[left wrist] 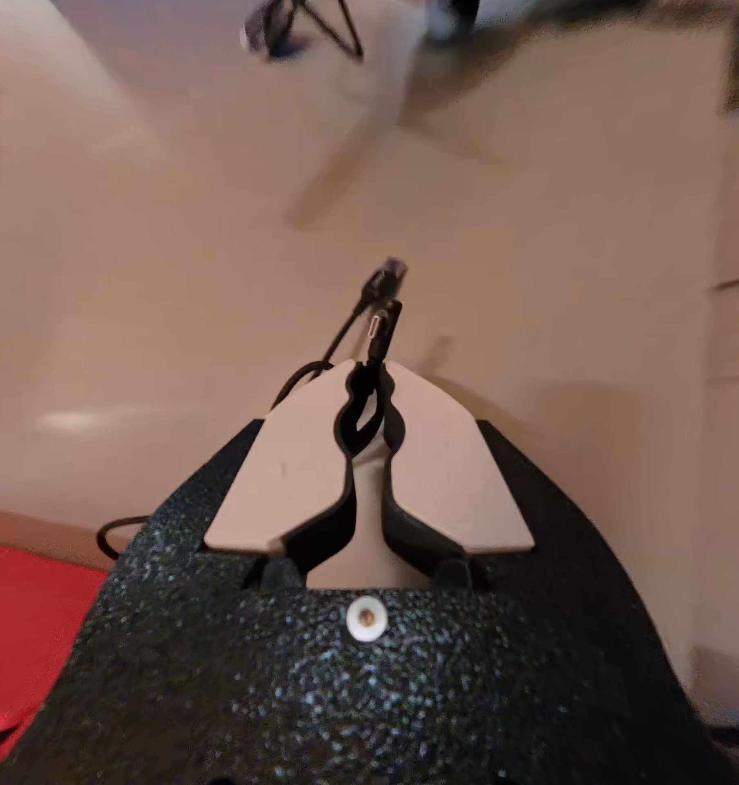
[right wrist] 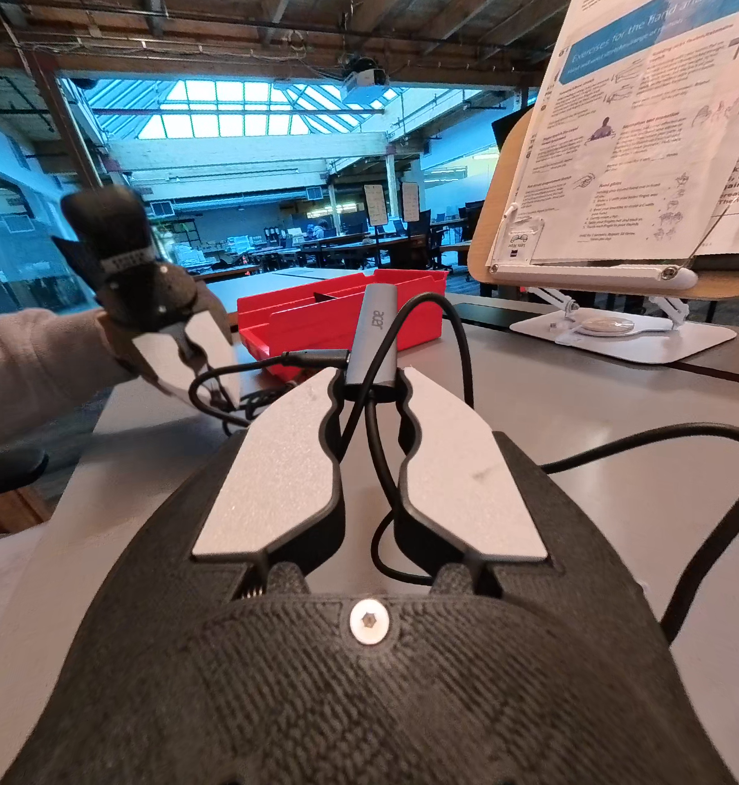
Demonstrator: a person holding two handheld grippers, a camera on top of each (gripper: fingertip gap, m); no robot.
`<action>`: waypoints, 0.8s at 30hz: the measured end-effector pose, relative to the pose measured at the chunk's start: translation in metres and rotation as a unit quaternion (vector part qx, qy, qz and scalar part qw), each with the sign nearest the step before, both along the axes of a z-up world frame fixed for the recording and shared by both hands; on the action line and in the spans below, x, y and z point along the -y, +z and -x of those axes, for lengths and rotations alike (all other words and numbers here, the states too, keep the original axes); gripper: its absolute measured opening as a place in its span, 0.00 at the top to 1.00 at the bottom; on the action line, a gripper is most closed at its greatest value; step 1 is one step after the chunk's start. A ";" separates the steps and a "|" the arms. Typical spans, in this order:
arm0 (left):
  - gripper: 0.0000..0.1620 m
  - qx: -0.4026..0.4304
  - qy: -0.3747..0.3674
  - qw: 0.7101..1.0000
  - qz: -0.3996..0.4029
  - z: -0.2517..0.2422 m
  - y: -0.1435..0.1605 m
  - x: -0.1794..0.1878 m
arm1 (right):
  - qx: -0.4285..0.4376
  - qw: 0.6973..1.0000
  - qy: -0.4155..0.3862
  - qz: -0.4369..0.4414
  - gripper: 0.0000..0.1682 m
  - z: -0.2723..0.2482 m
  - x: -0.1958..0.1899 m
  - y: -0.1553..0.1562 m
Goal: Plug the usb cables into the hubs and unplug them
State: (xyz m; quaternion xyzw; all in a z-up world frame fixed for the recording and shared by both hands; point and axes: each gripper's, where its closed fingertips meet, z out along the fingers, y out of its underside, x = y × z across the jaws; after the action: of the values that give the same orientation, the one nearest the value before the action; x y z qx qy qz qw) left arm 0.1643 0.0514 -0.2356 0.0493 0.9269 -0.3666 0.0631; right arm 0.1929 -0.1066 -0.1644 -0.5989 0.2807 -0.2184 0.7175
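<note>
Grey, slim and metallic, the USB hub (right wrist: 370, 340) is clamped at its lower end between the fingertips of the right gripper (right wrist: 370, 384), held tilted above the pale grey worktop (right wrist: 593, 424). A black cable plug (right wrist: 317, 356) is seated in the hub's left side. The left gripper (left wrist: 370, 367) is closed on a thin black USB cable (left wrist: 378, 335), whose small metal-tipped connector is held free in the air. A red plastic bin (right wrist: 342, 310) is seen behind the hub, near the worktop's far edge.
</note>
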 end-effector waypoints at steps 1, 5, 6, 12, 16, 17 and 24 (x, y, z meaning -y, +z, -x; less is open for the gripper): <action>0.96 -0.038 0.003 0.999 0.020 0.002 0.017 -0.001 | 0.000 1.000 0.001 0.001 0.86 0.000 0.000 0.000; 0.97 -0.237 -0.004 0.968 0.083 0.004 0.089 -0.009 | 0.000 1.000 0.001 0.002 0.86 0.000 -0.001 0.000; 0.97 -0.292 -0.021 0.951 0.097 0.007 0.108 -0.013 | 0.001 1.000 0.002 0.001 0.86 0.001 -0.001 0.000; 0.97 -0.451 -0.123 0.883 -0.036 0.013 0.154 -0.064 | 0.004 1.000 0.004 -0.009 0.86 0.002 0.001 0.002; 0.96 -0.473 -0.133 0.848 -0.196 0.015 0.116 -0.054 | 0.002 1.000 0.007 -0.014 0.86 0.001 0.002 0.002; 0.97 -0.455 -0.129 0.851 -0.228 0.012 0.097 -0.044 | 0.003 1.000 0.007 -0.017 0.86 0.002 0.003 0.003; 0.96 -0.245 -0.148 0.920 -0.266 -0.022 -0.007 0.060 | 0.015 0.998 0.002 -0.056 0.86 0.004 0.014 0.010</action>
State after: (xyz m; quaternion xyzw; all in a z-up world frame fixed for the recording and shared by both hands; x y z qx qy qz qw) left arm 0.1861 -0.0087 -0.2428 0.1094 0.9590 -0.1120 -0.2362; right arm 0.1888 -0.1204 -0.1545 -0.5547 0.2801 -0.2099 0.7549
